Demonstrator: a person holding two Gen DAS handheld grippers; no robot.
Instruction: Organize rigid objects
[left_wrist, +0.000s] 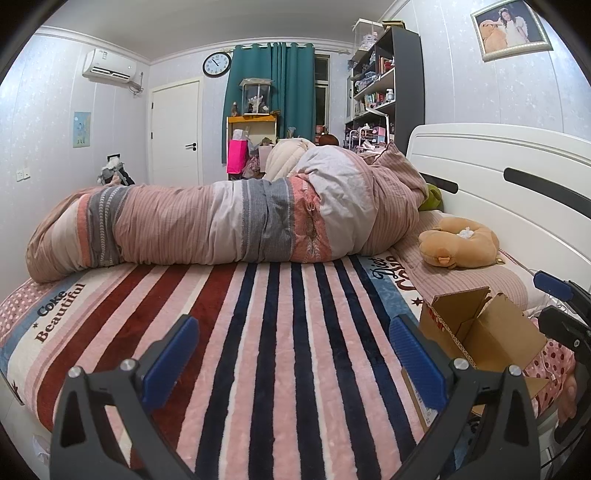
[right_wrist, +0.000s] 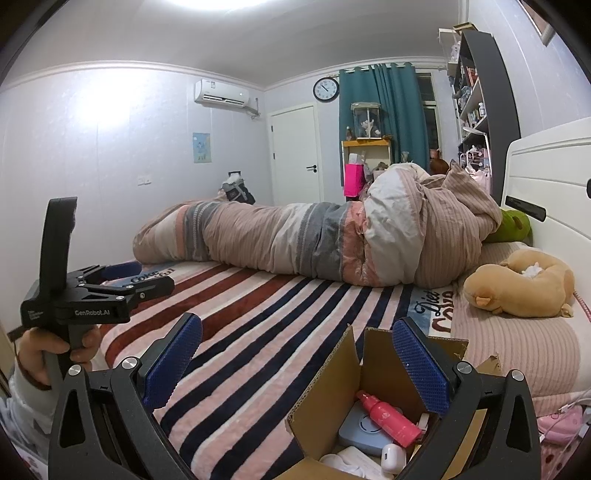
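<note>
Both grippers were spread wide and empty, the right gripper (right_wrist: 297, 363) poised over the cardboard box (right_wrist: 325, 373) on the striped blanket (left_wrist: 258, 332), holding the pink bottle (right_wrist: 388, 415), probably its next pick, the left gripper (left_wrist: 295, 354) idle alongside.

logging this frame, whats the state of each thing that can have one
left tool: open, empty
right tool: open, empty, over the box
cardboard box: flaps open, items inside
pink bottle: lying in the box
door: closed
curtain: drawn mostly shut
duvet: rolled up
</note>
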